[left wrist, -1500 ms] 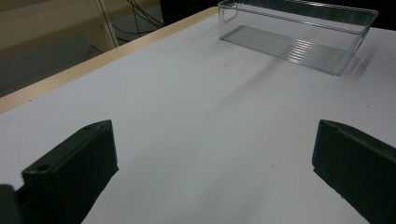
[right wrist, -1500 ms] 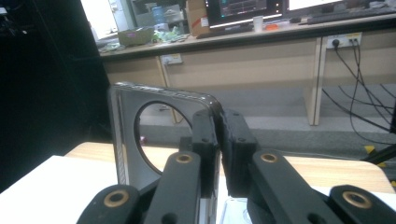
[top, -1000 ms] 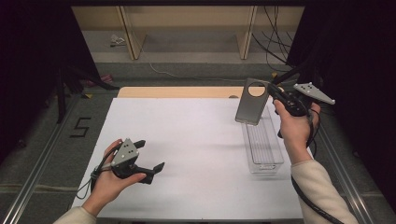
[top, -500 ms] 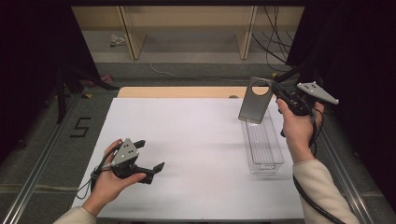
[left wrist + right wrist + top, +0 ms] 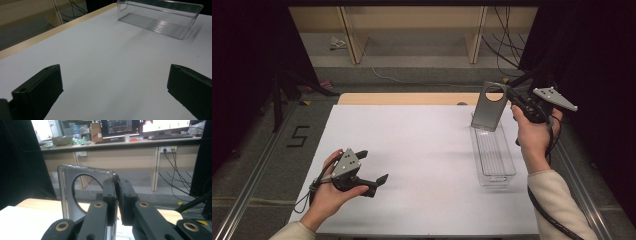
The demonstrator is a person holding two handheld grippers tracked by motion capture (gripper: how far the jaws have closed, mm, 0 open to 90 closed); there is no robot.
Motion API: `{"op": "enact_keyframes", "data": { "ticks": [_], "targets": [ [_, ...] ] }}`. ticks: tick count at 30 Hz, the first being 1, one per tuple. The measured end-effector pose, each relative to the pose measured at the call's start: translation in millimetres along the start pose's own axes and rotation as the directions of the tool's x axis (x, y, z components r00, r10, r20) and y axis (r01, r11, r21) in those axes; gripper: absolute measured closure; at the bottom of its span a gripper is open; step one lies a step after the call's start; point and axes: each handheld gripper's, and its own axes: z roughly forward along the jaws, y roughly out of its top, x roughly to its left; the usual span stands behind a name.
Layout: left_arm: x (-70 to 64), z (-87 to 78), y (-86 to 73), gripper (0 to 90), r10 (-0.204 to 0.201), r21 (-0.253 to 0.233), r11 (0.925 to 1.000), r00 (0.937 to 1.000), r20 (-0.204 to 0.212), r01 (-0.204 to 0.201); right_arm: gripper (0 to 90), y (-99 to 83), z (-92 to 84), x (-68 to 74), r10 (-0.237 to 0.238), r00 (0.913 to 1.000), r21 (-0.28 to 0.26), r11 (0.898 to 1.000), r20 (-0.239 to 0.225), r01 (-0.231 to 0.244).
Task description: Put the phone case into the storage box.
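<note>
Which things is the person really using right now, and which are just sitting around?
In use:
- right gripper, jaws shut on the grey plate with a round hole
- clear plastic tray right below that plate
- white table

Just sitting around:
- left gripper, jaws open and holding nothing
- cables on the floor behind
- monitors on the far desk
</note>
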Motion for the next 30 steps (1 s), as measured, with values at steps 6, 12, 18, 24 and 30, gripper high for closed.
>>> {"op": "enact_keyframes", "data": {
  "ticks": [6, 12, 18, 24, 30],
  "targets": [
    [0.1, 0.0, -0.1, 0.0, 0.001, 0.000, 1.0000, 1.0000, 0.000, -0.001, 85.2, -0.4, 0.7, -2.8, -0.005, 0.9999, 0.001, 1.000, 0.013, 0.005],
    [0.3, 0.1, -0.2, 0.0, 0.000, 0.000, 1.0000, 1.0000, 0.000, 0.000, 85.2, -0.7, 1.5, -4.9, -0.012, 0.9997, 0.004, 1.000, 0.023, 0.012],
    [0.4, 0.0, -0.3, 0.0, 0.000, 0.000, 1.0000, 1.0000, -0.001, 0.000, 85.2, -0.1, 2.3, -7.3, -0.018, 0.9994, 0.001, 1.000, 0.030, 0.018],
    [0.6, 0.1, -0.4, 0.0, 0.000, 0.000, 1.0000, 1.0000, -0.002, 0.000, 85.2, -0.2, 3.7, -8.7, -0.022, 0.9990, 0.002, 1.000, 0.038, 0.022],
    [0.6, 0.1, -0.5, 0.0, 0.000, 0.001, 1.0000, 1.0000, -0.002, 0.000, 85.3, -0.3, 5.5, -9.5, -0.031, 0.9988, 0.004, 1.000, 0.038, 0.030]
  ]
}}
